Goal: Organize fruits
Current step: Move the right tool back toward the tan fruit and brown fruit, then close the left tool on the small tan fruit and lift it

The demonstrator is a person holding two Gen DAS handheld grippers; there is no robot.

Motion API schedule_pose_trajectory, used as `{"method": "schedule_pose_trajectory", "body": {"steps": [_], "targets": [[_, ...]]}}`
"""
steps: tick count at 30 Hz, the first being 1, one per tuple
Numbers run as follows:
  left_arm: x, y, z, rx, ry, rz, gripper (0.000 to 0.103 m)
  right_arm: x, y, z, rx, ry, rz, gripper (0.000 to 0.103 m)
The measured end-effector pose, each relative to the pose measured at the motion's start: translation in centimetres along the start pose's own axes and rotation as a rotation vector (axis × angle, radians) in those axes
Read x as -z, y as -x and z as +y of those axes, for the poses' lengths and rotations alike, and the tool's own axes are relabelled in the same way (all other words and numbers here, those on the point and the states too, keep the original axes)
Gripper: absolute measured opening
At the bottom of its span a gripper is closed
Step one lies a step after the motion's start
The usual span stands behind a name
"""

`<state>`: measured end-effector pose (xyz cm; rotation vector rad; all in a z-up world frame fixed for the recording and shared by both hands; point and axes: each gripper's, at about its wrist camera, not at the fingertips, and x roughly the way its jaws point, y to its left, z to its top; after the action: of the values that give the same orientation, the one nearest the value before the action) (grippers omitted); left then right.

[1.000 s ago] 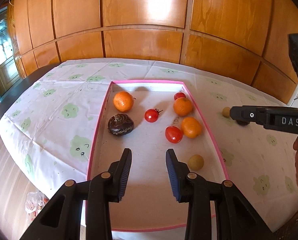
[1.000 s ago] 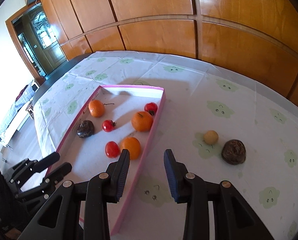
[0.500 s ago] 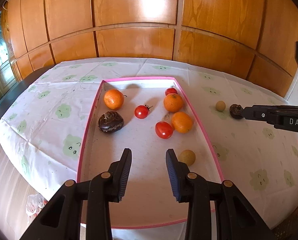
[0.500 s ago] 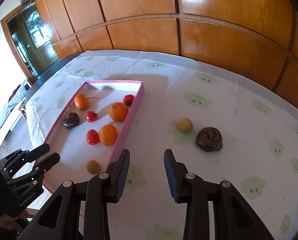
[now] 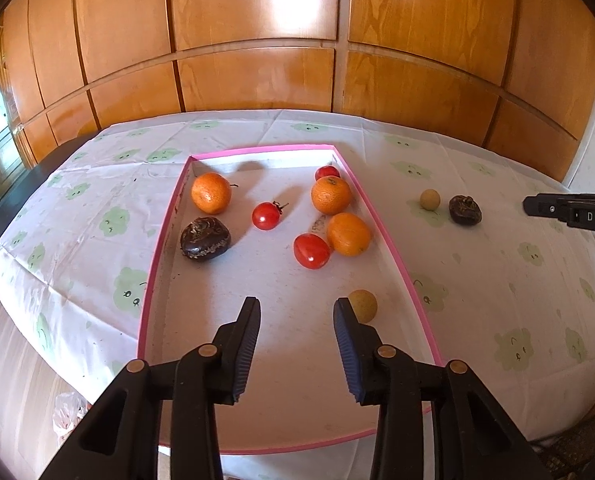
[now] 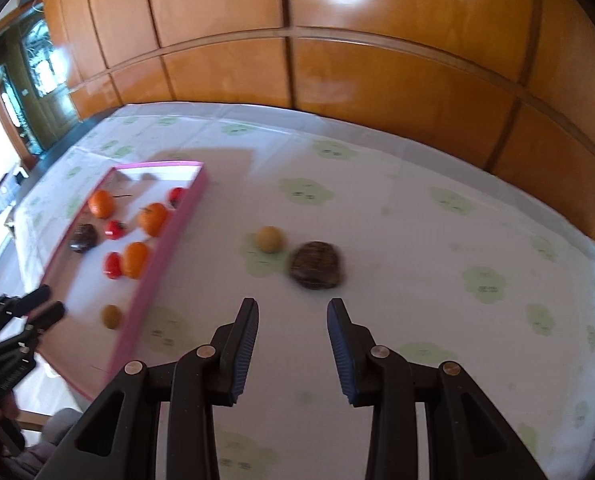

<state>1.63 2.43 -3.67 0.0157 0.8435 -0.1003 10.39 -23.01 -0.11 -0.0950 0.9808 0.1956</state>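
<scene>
Looking along the left tongs (image 5: 295, 322), their jaws are opening with nothing between them. They hang over the near end of the pink-rimmed tray (image 5: 385, 236). A small tan fruit (image 5: 362, 306) lies in the tray just beside the right-hand pad; farther ahead lie oranges, tomatoes and a dark wrinkled fruit (image 5: 204, 238). Off to the right, past the tray's rim, a tan ball (image 5: 430, 199) and a second dark fruit (image 5: 464, 210) sit on the table (image 5: 517, 280), with the right tongs (image 5: 569, 213) reaching in from the picture's edge.

From the right tongs (image 6: 292, 320), the picture is blurred. These jaws stand apart and empty. The second dark fruit (image 6: 315, 265) lies ahead, a little right of centre, with the tan ball (image 6: 270, 239) close on its left, though the blur hides whether they touch. The tray (image 6: 169, 240) is well off to the left.

The step appears to be a reach for one loose fruit. To do it well, line the gap up squarely on that one, spread the jaws wider than it is, and come down so that neither pad nudges its neighbour away. Close gently, since round fruit can squirt out of a hard pinch.
</scene>
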Motion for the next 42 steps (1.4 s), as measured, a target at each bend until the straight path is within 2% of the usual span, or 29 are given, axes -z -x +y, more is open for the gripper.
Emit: {"method": "schedule_pose_trajectory", "body": {"steps": [5, 7, 9, 13, 19, 27, 34, 37, 42], "targets": [[0.0, -0.1, -0.7, 0.0, -0.017, 0.006, 0.043, 1.0, -0.7, -4.7, 0.127, -0.038, 0.021, 0.036], [0.0, -0.2, -1.0, -0.002, -0.028, 0.01, 0.043, 1.7, -1.1, -6.8, 0.144, -0.102, 0.025, 0.036], [0.0, -0.3, -1.4, -0.002, -0.037, 0.013, 0.043, 2.2, -1.9, -8.9, 0.179, -0.195, 0.071, 0.036], [0.0, -0.5, -2.2, 0.002, -0.061, 0.019, 0.043, 2.2, -1.3, -11.3, 0.166, -0.316, 0.054, 0.036], [-1.1, -0.5, -3.8, 0.029, -0.102, 0.012, 0.044, 2.3, -1.2, -11.9, 0.181, -0.349, 0.061, 0.036], [-5.3, -1.7, -7.3, 0.11, -0.147, 0.011, 0.048, 2.0, -0.8, -11.5, 0.164, -0.35, 0.04, 0.036], [-8.9, -6.2, -10.7, 0.181, -0.129, 0.097, 0.05, 1.6, -0.3, -10.9, 0.141, -0.333, 0.017, 0.036], [-10.2, -8.3, -11.6, 0.201, -0.113, 0.13, 0.043, 1.5, -0.4, -10.9, 0.13, -0.331, 0.015, 0.036], [-11.7, -11.5, -13.2, 0.223, -0.096, 0.166, 0.04, 1.3, -0.3, -10.8, 0.121, -0.324, 0.006, 0.036]]}}
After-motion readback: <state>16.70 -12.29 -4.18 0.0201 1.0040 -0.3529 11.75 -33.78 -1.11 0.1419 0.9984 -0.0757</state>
